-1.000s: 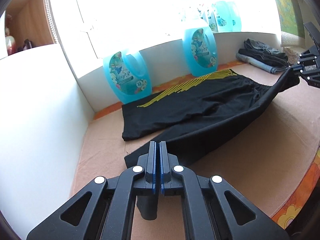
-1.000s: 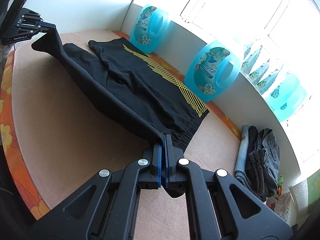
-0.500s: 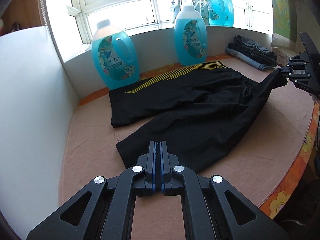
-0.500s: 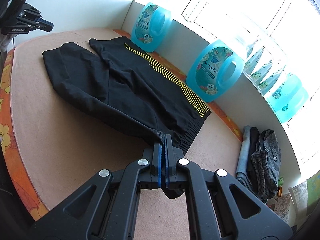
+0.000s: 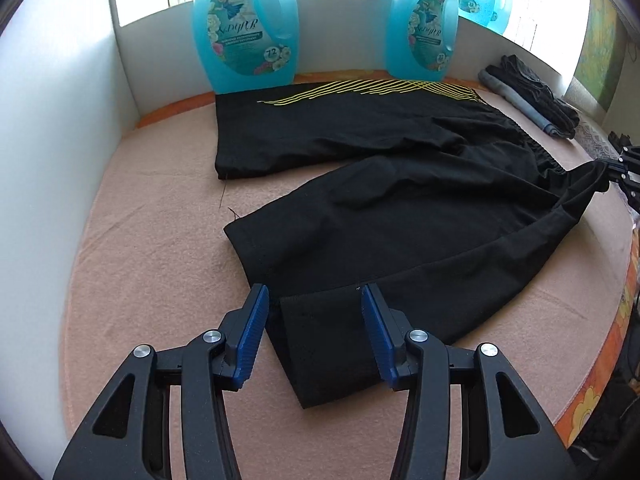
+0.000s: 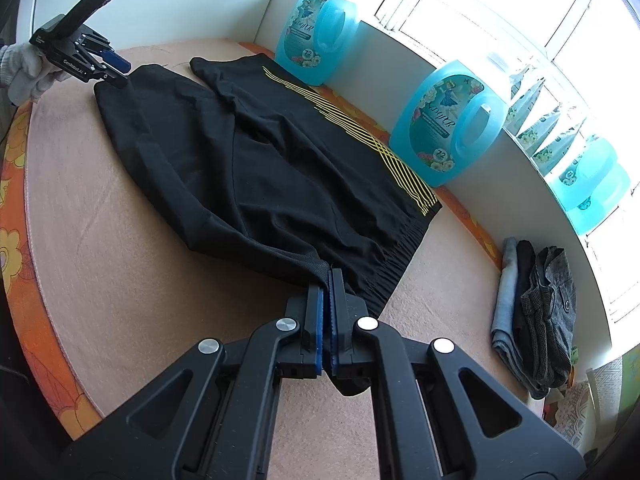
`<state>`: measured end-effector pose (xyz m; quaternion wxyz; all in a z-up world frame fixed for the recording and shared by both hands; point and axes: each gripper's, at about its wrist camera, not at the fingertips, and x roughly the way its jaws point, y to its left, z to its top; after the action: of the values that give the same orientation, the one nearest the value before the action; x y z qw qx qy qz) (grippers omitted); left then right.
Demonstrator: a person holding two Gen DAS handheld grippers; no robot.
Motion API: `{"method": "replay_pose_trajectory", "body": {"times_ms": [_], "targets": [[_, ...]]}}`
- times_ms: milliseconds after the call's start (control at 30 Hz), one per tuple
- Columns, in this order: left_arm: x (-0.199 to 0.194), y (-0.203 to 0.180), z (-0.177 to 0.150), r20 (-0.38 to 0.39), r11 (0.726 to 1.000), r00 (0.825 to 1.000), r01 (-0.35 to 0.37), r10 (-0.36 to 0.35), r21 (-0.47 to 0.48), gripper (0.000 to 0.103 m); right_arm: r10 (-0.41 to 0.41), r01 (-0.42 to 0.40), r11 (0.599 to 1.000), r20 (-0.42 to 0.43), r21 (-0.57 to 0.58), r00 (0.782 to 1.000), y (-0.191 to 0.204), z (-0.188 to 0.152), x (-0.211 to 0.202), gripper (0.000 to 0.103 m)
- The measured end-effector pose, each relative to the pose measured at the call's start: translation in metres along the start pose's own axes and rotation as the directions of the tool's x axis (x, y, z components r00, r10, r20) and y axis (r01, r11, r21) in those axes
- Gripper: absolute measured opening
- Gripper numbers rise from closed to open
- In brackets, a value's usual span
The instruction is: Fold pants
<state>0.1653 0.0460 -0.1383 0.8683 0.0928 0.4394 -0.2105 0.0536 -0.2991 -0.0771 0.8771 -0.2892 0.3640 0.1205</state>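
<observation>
Jaws: my left gripper (image 5: 312, 336) opening, hem unclamped between; right gripper (image 6: 329, 312) clamped on waistband. Pants (image 5: 400, 208) soft, limp — grip hems/corners.

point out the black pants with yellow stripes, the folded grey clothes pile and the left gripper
black pants with yellow stripes (image 6: 256, 168), right wrist view, mid fabric
folded grey clothes pile (image 6: 548, 312), right wrist view, top garment
left gripper (image 5: 314, 336), left wrist view, between fingertips

Bright daylight floods in from the far window (image 6: 500, 12), which is blown out; frames are sharp, with fisheye bending and dark corners.
</observation>
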Motion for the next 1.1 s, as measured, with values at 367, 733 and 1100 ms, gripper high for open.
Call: {"method": "replay_pose_trajectory", "body": {"times_ms": [367, 733, 1100], "targets": [[0.014, 0.001, -0.005, -0.027, 1.000, 1.000, -0.002, 0.002, 0.008, 0.041, 0.016, -0.015, 1.000, -0.013, 0.016, 1.000, -0.004, -0.003, 0.010, 0.002], [0.000, -0.023, -0.010, 0.053, 0.993, 0.997, -0.062, 0.057, 0.102, 0.004, 0.012, -0.012, 1.000, -0.020, 0.026, 1.000, -0.003, -0.006, 0.007, 0.002], [-0.071, -0.005, 0.014, 0.284, 0.997, 0.955, -0.073, 0.081, -0.040, 0.003, -0.047, 0.047, 0.998, 0.023, 0.035, 0.999, -0.008, 0.006, -0.013, 0.002]]}}
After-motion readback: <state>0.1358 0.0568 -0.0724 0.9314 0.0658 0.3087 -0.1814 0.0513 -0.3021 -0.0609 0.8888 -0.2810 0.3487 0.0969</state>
